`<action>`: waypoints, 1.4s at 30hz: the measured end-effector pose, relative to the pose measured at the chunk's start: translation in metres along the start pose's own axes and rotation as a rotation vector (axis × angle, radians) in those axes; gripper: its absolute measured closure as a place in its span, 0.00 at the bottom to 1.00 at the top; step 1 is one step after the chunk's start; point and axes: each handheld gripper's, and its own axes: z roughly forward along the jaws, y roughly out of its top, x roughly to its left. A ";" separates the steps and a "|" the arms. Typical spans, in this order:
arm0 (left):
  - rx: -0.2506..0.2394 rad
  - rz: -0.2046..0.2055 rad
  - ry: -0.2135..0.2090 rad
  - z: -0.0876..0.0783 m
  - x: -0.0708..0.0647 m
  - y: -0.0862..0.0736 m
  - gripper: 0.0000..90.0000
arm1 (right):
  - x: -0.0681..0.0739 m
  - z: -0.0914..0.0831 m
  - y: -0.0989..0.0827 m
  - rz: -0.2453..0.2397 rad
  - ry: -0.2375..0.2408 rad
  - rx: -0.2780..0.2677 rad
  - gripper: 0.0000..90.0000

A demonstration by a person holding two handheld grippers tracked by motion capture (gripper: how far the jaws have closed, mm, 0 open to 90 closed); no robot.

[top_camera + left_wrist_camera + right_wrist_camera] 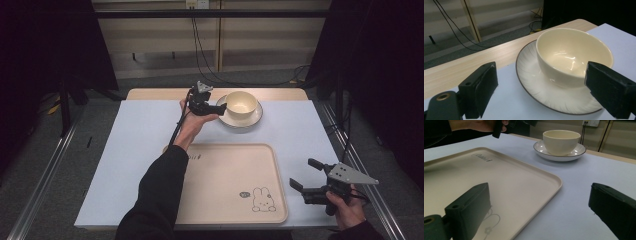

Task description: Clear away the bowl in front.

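A cream bowl (242, 102) stands on a white plate with a dark rim (230, 120) at the back middle of the table. My left gripper (219, 107) is at the plate's left edge, pointing at the bowl. In the left gripper view it (541, 83) is open: one jaw hangs over the mat beside the plate (531, 75), the other in front of the bowl (574, 55), and neither presses on anything. My right gripper (303, 173) is open and empty, low at the tray's right edge. In the right gripper view it (540, 207) looks across the tray (499, 175) at the bowl (561, 141).
A beige tray (225, 185) with a rabbit drawing lies empty at the table's front middle. A pale mat (135, 140) covers the wooden table (160, 94). Cables (200, 50) hang behind the far edge. Metal rails (45, 170) run along both sides.
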 end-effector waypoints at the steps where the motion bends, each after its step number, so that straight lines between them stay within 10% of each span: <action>1: 0.009 0.003 0.004 0.005 0.000 0.003 0.12 | 0.000 0.000 0.000 0.001 0.001 0.001 0.04; 26: 0.134 -0.015 0.039 0.070 -0.017 0.014 0.24 | 0.001 -0.001 -0.001 -0.010 0.008 0.003 0.04; 28: 0.159 -0.076 0.008 0.073 -0.017 0.013 0.29 | 0.001 -0.001 -0.001 -0.014 0.013 0.004 0.04; 42: 0.294 -0.086 0.002 0.080 -0.025 0.011 0.57 | 0.001 0.000 -0.001 -0.019 0.022 0.010 0.04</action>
